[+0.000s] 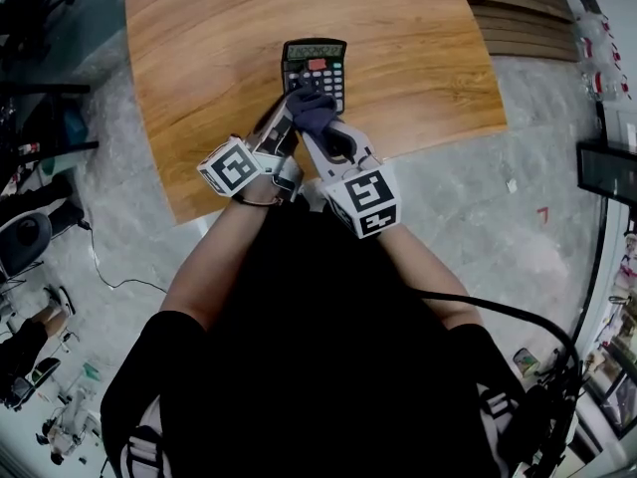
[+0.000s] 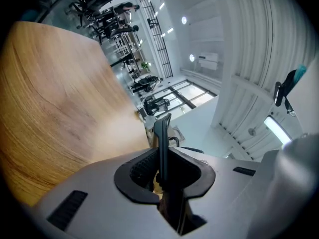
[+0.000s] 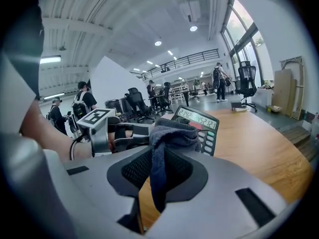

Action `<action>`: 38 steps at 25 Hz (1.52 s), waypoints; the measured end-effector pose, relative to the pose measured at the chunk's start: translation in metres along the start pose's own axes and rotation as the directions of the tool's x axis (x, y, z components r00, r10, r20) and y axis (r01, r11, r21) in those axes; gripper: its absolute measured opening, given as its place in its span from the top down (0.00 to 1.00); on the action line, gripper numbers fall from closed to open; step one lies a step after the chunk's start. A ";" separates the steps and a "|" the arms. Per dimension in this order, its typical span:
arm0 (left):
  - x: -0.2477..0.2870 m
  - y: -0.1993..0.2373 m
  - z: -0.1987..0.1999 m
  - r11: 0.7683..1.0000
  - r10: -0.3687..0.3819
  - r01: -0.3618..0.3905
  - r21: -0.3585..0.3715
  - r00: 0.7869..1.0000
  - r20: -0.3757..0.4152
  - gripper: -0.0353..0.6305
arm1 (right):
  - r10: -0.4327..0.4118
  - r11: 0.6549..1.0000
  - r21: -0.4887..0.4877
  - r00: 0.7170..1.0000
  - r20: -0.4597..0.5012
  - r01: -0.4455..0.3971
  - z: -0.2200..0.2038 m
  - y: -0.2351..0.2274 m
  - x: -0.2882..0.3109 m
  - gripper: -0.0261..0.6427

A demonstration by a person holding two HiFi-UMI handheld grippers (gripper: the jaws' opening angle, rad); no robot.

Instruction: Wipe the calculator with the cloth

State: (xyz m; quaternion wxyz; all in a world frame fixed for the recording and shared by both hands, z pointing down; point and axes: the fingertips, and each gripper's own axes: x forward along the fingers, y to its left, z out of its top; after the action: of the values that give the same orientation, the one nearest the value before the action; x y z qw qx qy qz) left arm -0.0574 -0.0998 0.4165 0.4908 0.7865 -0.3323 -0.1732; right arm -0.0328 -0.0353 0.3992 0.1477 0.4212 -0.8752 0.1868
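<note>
A black calculator [image 1: 315, 60] with a lit display sits near the front edge of the wooden table [image 1: 219, 58]. My left gripper [image 1: 282, 119] is shut on its left side. In the left gripper view the calculator [image 2: 162, 131] shows edge-on as a thin dark slab clamped between the jaws of the left gripper [image 2: 162, 169]. My right gripper [image 1: 318, 119] is shut on a dark blue cloth [image 1: 311, 108], which lies bunched on the calculator's lower keys. In the right gripper view the cloth [image 3: 172, 131] hangs from the right gripper [image 3: 158, 166] in front of the calculator [image 3: 202, 126] and hides part of its keypad.
The table's curved front edge [image 1: 299, 182] lies just below both grippers, with grey stone floor [image 1: 518, 227] beyond it. Slatted wooden boards [image 1: 523, 13] lie at the back right. Office chairs [image 3: 246, 86] and standing people [image 3: 82, 101] are far behind.
</note>
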 end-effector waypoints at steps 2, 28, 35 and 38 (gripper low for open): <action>0.004 -0.001 0.000 1.000 -0.005 0.005 0.006 1.000 -0.004 0.84 | -0.021 1.000 0.013 1.000 0.002 0.021 -0.003 -0.011 0.000 0.86; -0.016 -0.066 -0.007 0.925 -0.212 0.222 -0.309 0.975 0.065 0.84 | 0.077 0.936 0.287 0.916 0.394 -0.202 0.008 -0.120 -0.029 0.86; -0.018 -0.085 -0.011 0.889 -0.288 0.296 -0.348 0.955 0.077 0.84 | 0.352 0.831 0.224 0.793 0.498 -0.510 0.022 -0.072 -0.033 0.86; -0.018 -0.086 -0.014 0.875 -0.301 0.310 -0.373 0.950 0.084 0.84 | 0.444 0.743 0.229 0.719 0.535 -0.629 0.020 -0.052 -0.036 0.86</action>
State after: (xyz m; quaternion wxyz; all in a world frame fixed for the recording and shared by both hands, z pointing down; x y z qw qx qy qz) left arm -0.0314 -0.0525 0.3454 0.5969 0.7164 -0.1698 -0.3186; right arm 0.0283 -0.0500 0.3772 -0.2075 0.1945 -0.9130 0.2926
